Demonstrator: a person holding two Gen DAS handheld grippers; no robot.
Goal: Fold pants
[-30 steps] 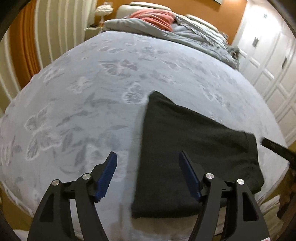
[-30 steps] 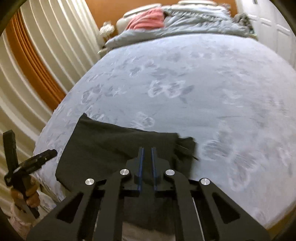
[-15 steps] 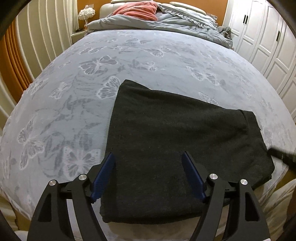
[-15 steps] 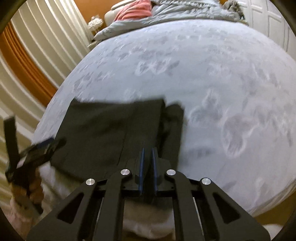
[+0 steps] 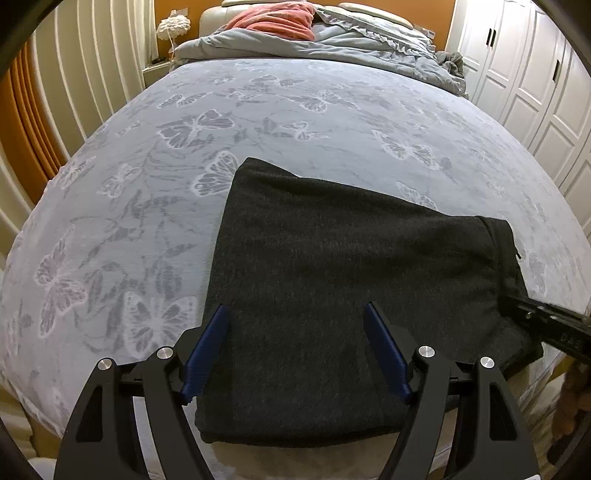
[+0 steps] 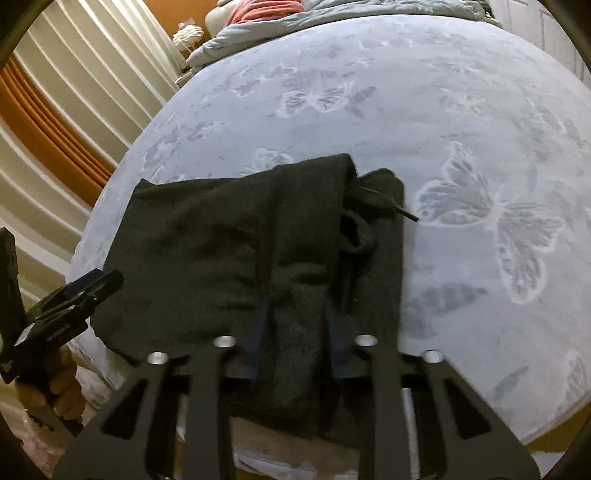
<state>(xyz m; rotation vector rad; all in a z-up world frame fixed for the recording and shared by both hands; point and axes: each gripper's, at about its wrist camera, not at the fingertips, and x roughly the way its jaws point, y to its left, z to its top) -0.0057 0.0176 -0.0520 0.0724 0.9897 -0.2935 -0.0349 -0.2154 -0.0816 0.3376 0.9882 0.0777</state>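
Left hand-held gripper (image 5: 295,350): jaws spread wide, blue pads held apart over the near part of the pants (image 5: 332,295), nothing gripped. A second ago it was offset to the left, with one finger over bare sheet; now both fingers are centred over the cloth.

Right hand-held gripper (image 6: 295,343): half a second ago the jaws were pressed together; now a gap is seen between the blurred fingers and a dark fold of cloth lies in that gap. Whether the cloth is pinched or just released cannot be told; motion blur obscures the tips.

Pants: dark grey, folded into a compact rectangle, lying at the near edge of the bed (image 5: 258,110), close to its near corner, with the front edge slightly overhanging. At the right end, in the right wrist view, the waistband end is bunched and a drawstring (image 6: 391,206) trails onto the sheet. Since a second ago the bundle has been shifted and turned relative to both cameras.

Beyond: butterfly-print sheet, crumpled grey duvet (image 5: 332,44) and a red blanket (image 5: 273,20) at the far end of the bed, wardrobe doors (image 5: 524,74) along the right side.

Judgement: the folding appears nearly finished; what remains is likely a final tidy of the bunched right end or one more fold. The overhanging edge could be dragged off the bed if pulled nearward.
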